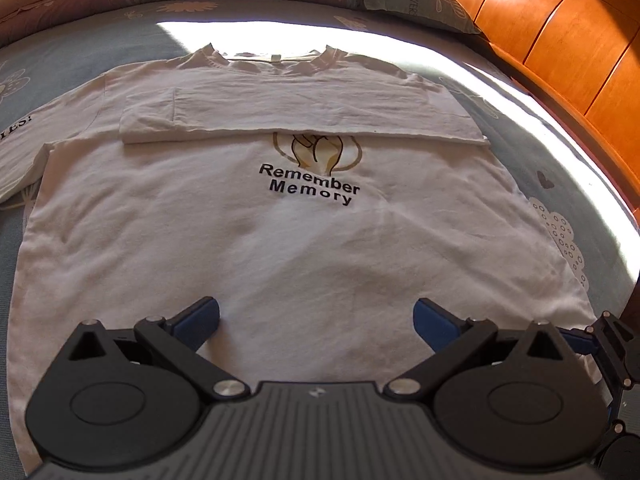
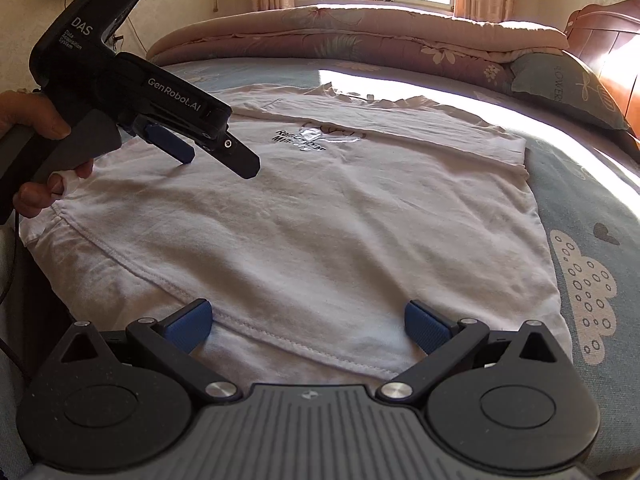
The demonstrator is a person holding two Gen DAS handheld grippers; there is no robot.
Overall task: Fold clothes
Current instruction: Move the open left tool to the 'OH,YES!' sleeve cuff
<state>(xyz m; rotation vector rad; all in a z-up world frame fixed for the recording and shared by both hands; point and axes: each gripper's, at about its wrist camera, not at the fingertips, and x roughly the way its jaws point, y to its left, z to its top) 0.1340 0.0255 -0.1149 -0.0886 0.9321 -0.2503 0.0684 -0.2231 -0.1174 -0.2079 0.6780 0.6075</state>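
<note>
Shirt first: we see a white T-shirt (image 1: 304,240) spread flat on the bed (image 1: 560,216), its collar toward the far edge and its hem toward us, one sleeve (image 1: 304,114) folded across the chest just above the "Remember Memory" print (image 1: 310,184). We hold the left gripper (image 1: 316,320) above the lower body of the shirt, jaws spread wide with nothing between them. Our right gripper (image 2: 308,322) hovers over the hem near the bed's near edge, equally wide and empty. From the right wrist view our hand (image 2: 40,152) shows on the left tool's handle. A folded quilt (image 2: 360,36) lies along the far edge, a pillow (image 2: 568,88) at the far corner beside the wooden headboard (image 1: 560,40).
</note>
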